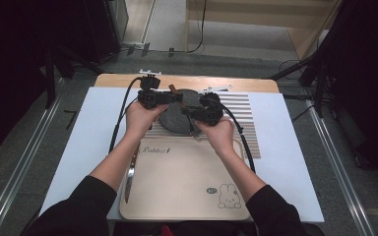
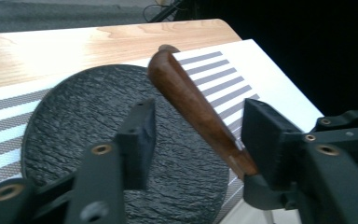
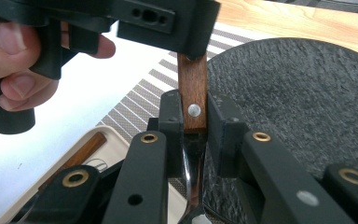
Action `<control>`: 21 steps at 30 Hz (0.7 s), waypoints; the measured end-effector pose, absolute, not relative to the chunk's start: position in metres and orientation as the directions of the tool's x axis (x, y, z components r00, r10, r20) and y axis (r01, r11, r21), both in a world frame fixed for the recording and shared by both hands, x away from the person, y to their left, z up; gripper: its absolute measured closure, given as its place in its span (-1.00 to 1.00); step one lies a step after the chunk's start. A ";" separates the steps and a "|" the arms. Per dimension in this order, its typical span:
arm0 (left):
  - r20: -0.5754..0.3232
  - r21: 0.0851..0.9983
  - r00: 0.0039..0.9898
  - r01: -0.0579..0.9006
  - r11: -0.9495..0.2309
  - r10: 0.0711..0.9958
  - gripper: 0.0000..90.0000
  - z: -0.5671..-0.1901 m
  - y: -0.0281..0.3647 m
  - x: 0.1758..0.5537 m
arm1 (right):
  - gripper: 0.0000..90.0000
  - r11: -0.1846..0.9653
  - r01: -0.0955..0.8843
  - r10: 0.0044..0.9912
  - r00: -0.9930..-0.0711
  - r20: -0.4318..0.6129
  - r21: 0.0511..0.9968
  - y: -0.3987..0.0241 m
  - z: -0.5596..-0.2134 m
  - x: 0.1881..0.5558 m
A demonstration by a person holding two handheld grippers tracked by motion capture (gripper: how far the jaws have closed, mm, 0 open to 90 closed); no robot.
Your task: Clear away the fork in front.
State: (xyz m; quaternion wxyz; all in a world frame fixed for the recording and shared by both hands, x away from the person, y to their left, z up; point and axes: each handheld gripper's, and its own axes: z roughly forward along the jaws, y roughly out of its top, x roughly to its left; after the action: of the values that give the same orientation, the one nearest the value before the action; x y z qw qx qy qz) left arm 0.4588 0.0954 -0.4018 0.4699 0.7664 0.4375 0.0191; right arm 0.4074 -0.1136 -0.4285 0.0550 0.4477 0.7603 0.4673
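Observation:
A fork with a brown wooden handle (image 3: 193, 79) and a metal neck stands upright over a round dark slate plate (image 1: 174, 123). My right gripper (image 3: 194, 121) is shut on the handle's lower end, by its rivet; in the high view it (image 1: 187, 114) sits right of centre, with the fork's tines (image 1: 195, 132) below it. My left gripper (image 2: 200, 126) reaches in from the left (image 1: 179, 97) with its jaws on either side of the handle (image 2: 186, 93). Its left pad (image 2: 140, 126) stands clear of the wood, so it is open.
The plate rests on a striped placemat (image 1: 241, 113) laid on a white sheet over a wooden table. A beige tray (image 1: 187, 187) with a rabbit print lies in front, with a wooden-handled knife (image 1: 130, 172) along its left rim. Dark stands flank the table.

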 end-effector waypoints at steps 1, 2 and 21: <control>-0.389 0.738 0.618 0.653 -0.171 0.683 0.09 -0.402 0.095 0.459 | 0.68 0.165 0.627 0.732 -0.595 0.332 0.761 -0.113 -0.429 0.407; -0.396 0.735 0.619 0.657 -0.170 0.678 0.14 -0.402 0.096 0.459 | 0.68 0.166 0.627 0.731 -0.596 0.331 0.761 -0.112 -0.429 0.407; -0.524 0.690 0.582 0.718 -0.091 0.622 0.56 -0.406 0.098 0.466 | 0.68 0.163 0.625 0.731 -0.596 0.332 0.763 -0.110 -0.428 0.408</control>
State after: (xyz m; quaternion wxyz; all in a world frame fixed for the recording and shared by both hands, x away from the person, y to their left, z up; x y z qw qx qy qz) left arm 0.4656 0.0983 -0.4061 0.4980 0.7370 0.4544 -0.0484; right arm 0.4082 -0.1102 -0.4277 0.0564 0.4458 0.7603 0.4690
